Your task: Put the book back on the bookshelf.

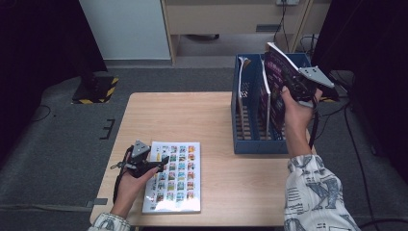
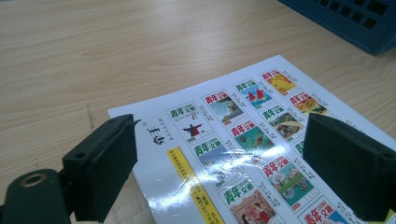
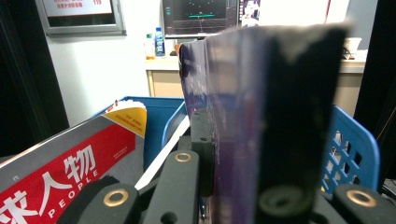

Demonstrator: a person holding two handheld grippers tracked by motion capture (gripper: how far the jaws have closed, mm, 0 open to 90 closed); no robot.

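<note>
The light wooden table [image 1: 211,120] carries a blue slotted plastic file crate [image 1: 250,144] at its far right and a glossy white magazine printed with rows of small colour covers [image 1: 174,177] lying flat near the person's edge on the left; the step in hand looks to be filing the purple-covered magazine [image 1: 278,77] upright into the crate, beside the white-and-dark magazines [image 1: 244,86] already standing in its slots and the red-titled one [image 3: 70,172] leaning at the left in the right gripper view. The right gripper [image 1: 299,86] is clamped on the purple magazine's spine edge, jaws pressed together on it, holding it tilted above the crate's right half; to do this well, I judge the magazine should be brought vertical first, its lower edge lined up with a free slot between the standing issues and the right wall, then lowered straight so the corners do not catch the crate's rim or drag a neighbour over. Room is tight inside the crate and generous outside: bare table lies between crate and flat magazine. The left gripper [image 1: 144,161] hovers over the flat magazine's left edge with jaws apart and nothing between them; that magazine sits close to the table's near edge, so sliding it toward the person risks tipping it off.
</note>
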